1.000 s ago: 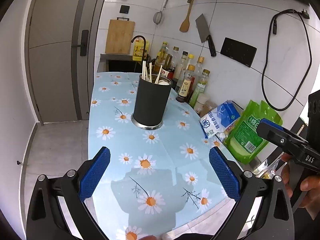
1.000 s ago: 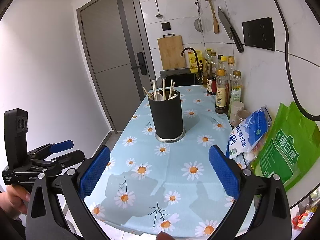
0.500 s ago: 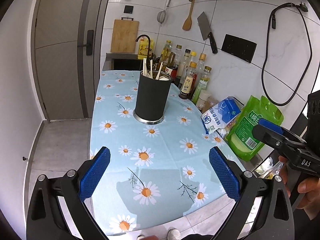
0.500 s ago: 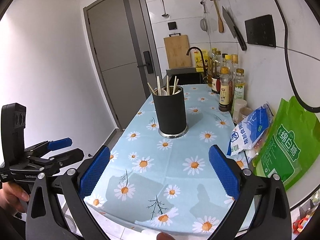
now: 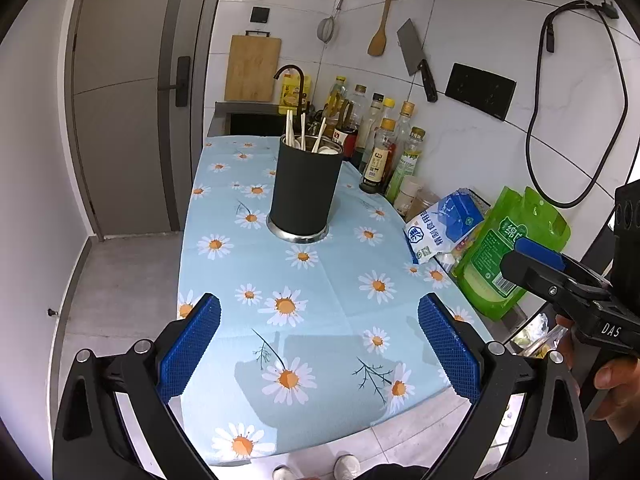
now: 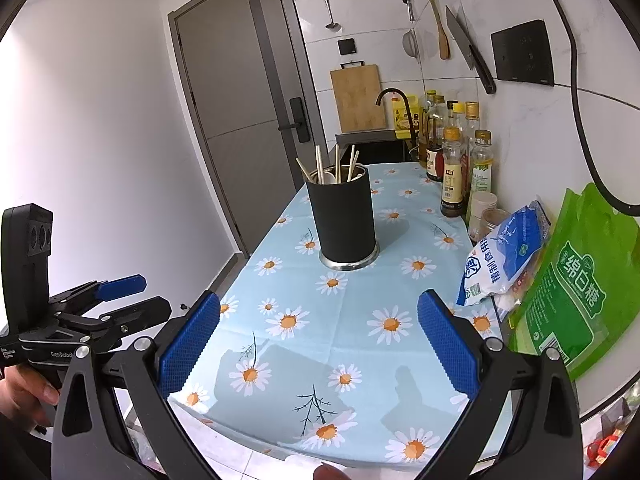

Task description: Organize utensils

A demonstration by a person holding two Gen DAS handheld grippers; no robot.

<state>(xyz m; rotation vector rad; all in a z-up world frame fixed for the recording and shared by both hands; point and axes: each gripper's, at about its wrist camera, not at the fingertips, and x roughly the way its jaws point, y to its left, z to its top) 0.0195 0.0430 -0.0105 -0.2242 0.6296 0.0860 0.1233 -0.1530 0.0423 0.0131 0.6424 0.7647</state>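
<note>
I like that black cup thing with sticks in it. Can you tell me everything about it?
The utensil holder is a tall, matte black cylinder with a shiny metal ring at its base. It stands upright on the daisy tablecloth, mid-table. Pale chopsticks and a white spoon poke out of its open top. No gripper touches it.

A utensil holder (image 5: 306,192) stood upright near the middle of the tabletop (image 5: 320,312), with chopsticks (image 5: 303,132) standing in it. Behind it and to its right, bottles (image 5: 378,152) lined the wall. Nearer along that wall lay a salt bag (image 5: 444,228), then a sugar bag (image 5: 508,248) just beside it. Behind the tabletop sat a sink (image 5: 256,122), a cutting board (image 5: 252,68) leaning behind it.
</note>
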